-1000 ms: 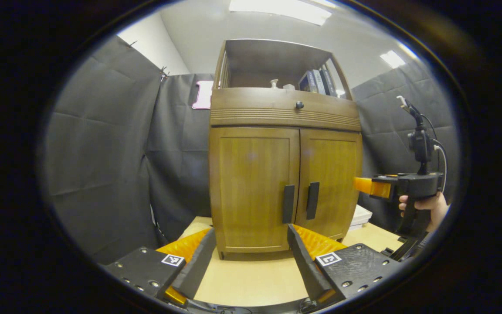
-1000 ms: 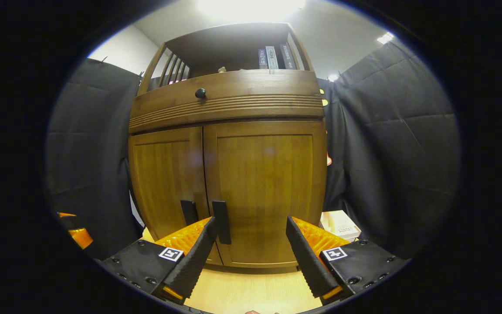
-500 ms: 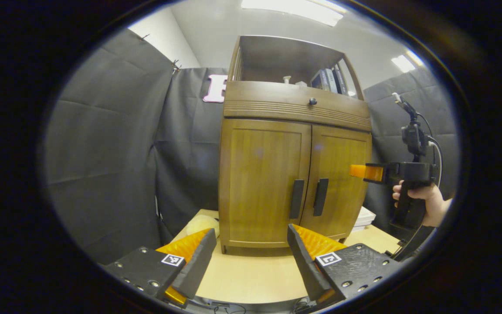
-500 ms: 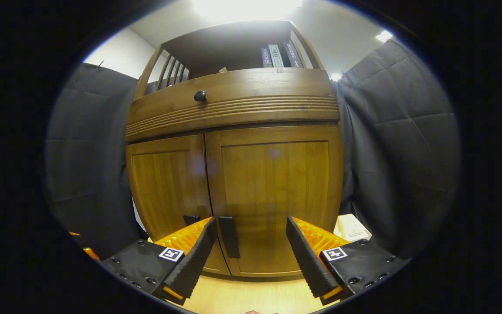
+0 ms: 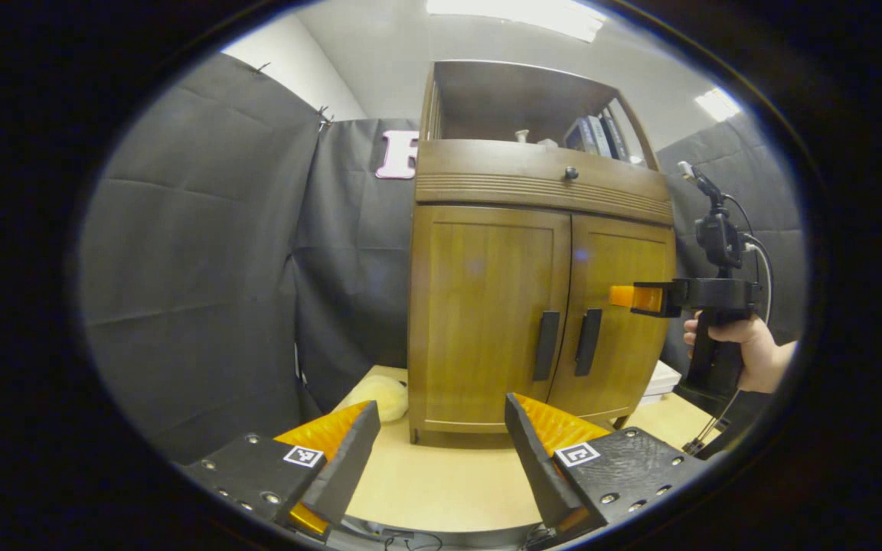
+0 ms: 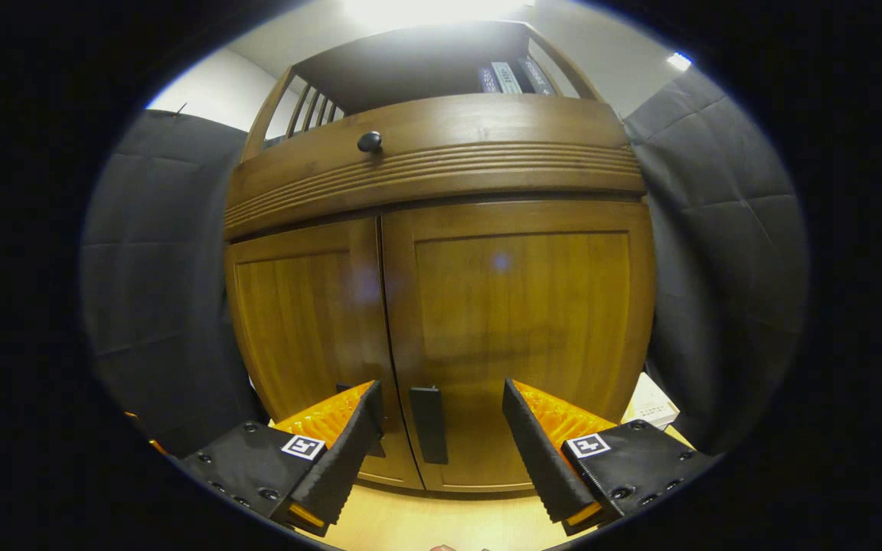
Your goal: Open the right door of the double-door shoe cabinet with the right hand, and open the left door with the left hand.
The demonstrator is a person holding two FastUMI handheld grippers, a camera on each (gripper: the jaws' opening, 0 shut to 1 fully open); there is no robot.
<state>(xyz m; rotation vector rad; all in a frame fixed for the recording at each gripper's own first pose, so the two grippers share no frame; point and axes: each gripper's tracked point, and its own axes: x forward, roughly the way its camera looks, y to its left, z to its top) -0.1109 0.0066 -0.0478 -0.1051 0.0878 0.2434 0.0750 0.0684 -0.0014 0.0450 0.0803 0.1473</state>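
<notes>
since a second ago we've pushed the right gripper [image 6: 437, 448] closer in, jaws spread wide either side of the right door's handle [image 6: 429, 425] but not touching it. the left gripper [image 5: 441, 451] hangs back over the worktop [image 5: 441, 490], jaws spread too. the shoe cabinet [image 5: 537, 306] has both doors shut, so nothing's done yet, both pulls left.

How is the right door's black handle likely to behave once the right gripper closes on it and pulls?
The right door's handle looks like a stiff, flat vertical bar, so it probably won't flex. Its smooth faces might slip, though the right gripper has ribbed fingers. The right door should swing rather than lift; the shoe cabinet looks heavy enough to stay put.
</notes>
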